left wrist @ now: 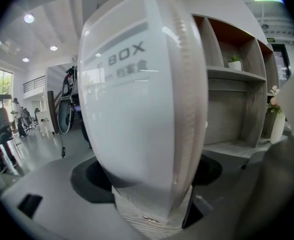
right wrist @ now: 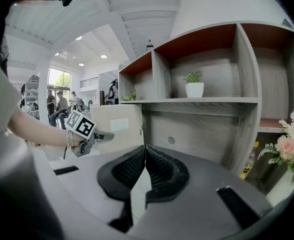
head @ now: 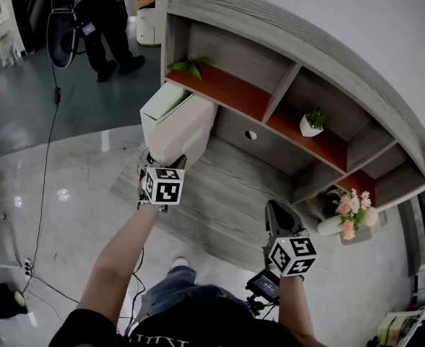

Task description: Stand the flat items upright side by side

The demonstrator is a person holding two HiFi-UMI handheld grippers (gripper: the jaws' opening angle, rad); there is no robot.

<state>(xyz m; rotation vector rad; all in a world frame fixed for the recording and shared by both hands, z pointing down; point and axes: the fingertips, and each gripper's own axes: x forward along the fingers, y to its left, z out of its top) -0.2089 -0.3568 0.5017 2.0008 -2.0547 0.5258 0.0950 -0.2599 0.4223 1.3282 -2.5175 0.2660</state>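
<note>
The file box stands on its narrow edge at the far left end of the wooden surface below the shelving unit, its open top turned away from us. In the head view, the left gripper meets the box at its near lower corner. The right gripper hovers well to the right over the same surface, carrying nothing.

In the left gripper view, the box fills the frame. Its spine sits between the jaws, which are spread wide with a pad against each broad face, so we read this as a grasp on the box. Wood grain shows just under its lower edge. We cannot tell whether the box rests fully on the board or hangs a touch above it.

In the right gripper view, the jaws are clenched together on nothing. Beyond them we see the box at the left of the bay, with the left gripper on it.

We judge that we are setting the first item in place. No second flat item shows in any view. The next move calls for seating the box squarely on its edge — ideally against the left wall of the unit. The left jaws should then ease off without tipping it, leaving room on its right for a neighbour.
</note>
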